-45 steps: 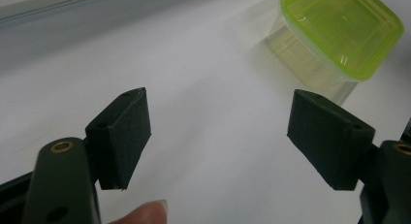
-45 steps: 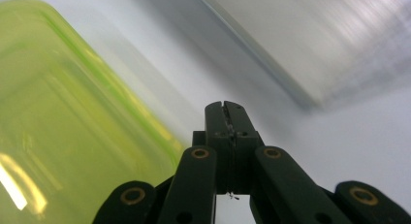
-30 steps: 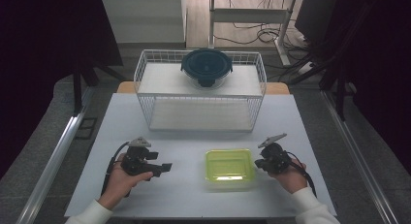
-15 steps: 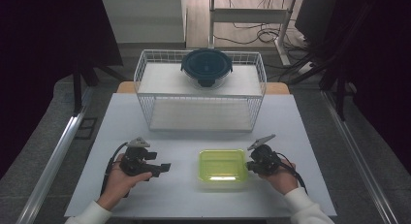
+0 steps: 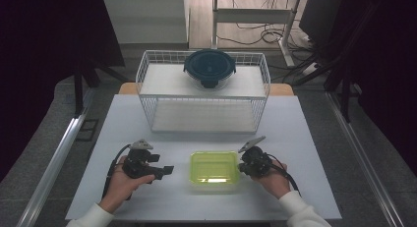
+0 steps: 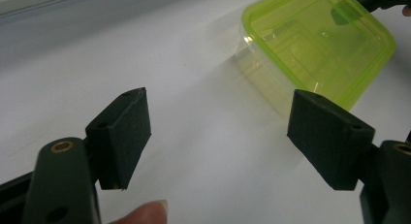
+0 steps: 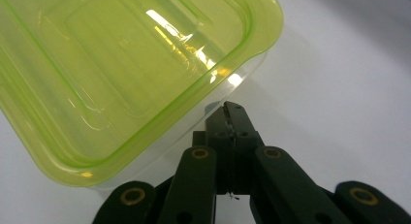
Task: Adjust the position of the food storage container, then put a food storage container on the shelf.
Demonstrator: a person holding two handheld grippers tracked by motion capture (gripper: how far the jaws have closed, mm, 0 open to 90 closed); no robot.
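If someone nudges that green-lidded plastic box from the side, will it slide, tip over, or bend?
The green-lidded box would probably slide rather than tip: it sits low and flat on the smooth white table. It looks empty through its clear walls, so it is likely light. The thin plastic may flex slightly where the shut right hand-held gripper presses.

The room's edges are dark while the white counter is evenly lit. Overhead glare streaks the green container lid. The near tool jaws blur softly.

Green box sits on table between 2 hand-held tools
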